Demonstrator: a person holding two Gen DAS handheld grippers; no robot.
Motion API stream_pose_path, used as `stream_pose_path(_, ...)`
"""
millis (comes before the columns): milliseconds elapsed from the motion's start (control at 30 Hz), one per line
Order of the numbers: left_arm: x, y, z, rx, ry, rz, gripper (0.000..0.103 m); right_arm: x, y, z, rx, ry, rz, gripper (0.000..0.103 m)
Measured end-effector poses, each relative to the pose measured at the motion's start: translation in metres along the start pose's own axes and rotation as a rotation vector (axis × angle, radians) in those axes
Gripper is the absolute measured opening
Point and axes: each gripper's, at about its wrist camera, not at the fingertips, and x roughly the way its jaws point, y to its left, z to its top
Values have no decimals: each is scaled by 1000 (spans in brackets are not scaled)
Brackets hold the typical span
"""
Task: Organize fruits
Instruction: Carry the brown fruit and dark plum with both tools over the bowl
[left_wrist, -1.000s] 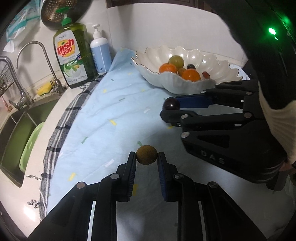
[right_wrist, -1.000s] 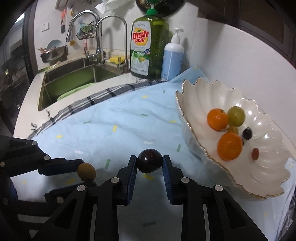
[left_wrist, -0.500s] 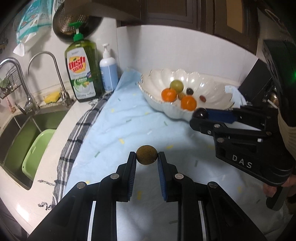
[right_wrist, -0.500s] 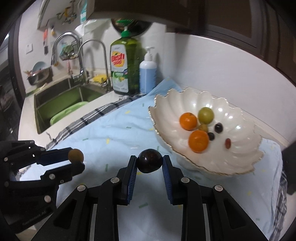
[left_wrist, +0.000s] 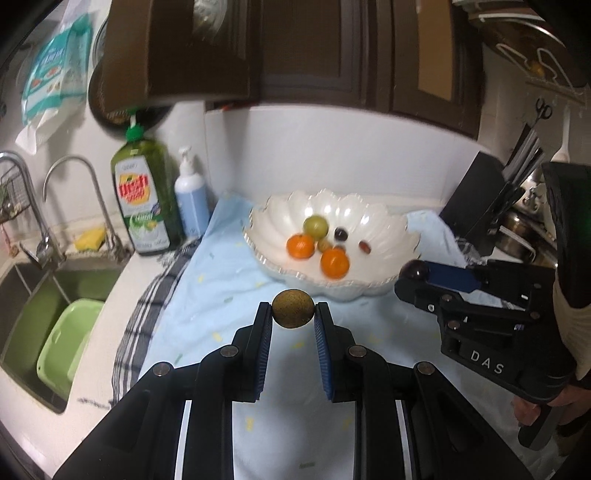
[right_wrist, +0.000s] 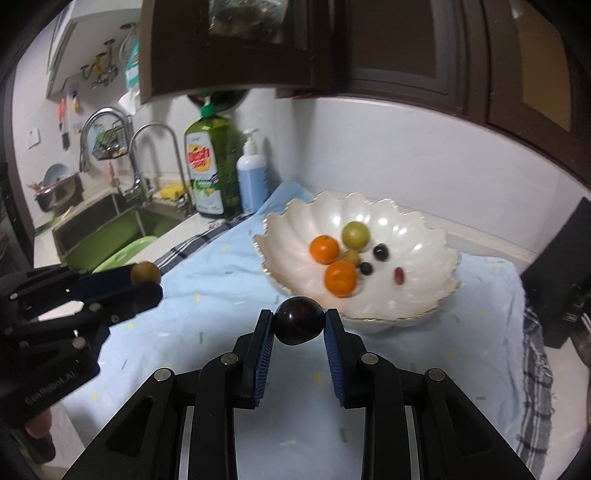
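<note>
Brownish-tan fruit (left_wrist: 293, 308), dark maroon fruit (right_wrist: 299, 321), pearly white bowl (right_wrist: 424, 236) with gold rim, two oranges (right_wrist: 324, 249) and a yellow-green fruit (right_wrist: 355, 234), pale blue speckled cloth (right_wrist: 221, 295), black-white plaid towel (left_wrist: 147, 314), green soap bottle (left_wrist: 144, 199), black grippers with blue pads (right_wrist: 264, 354).

Both wrist views look forward-down along tools, raised above counter; share scalloped bowl (left_wrist: 280, 218) (right_wrist: 295, 221), sink (left_wrist: 22, 295) (right_wrist: 96, 229).

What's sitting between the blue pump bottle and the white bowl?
Nothing: only bare blue cloth between the pump bottle and the bowl, seen in the right wrist view.
</note>
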Motion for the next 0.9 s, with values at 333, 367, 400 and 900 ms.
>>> stream_pose_path(333, -1, -14, 40, 57, -100, -30, 24, -16, -23, 22, 46, -72, -64, 29)
stream_pose_path(367, 1, -15, 43, 63, -104, -28, 24, -16, -26, 25, 47, -80, -73, 29)
stream_pose_path(400, 2, -15, 46, 64, -105, -30, 24, -16, -28, 27, 49, -84, -78, 29)
stream_pose_path(900, 69, -13, 84, 79, -48, -47, 24, 26, -58, 52, 89, -49, -132, 29)
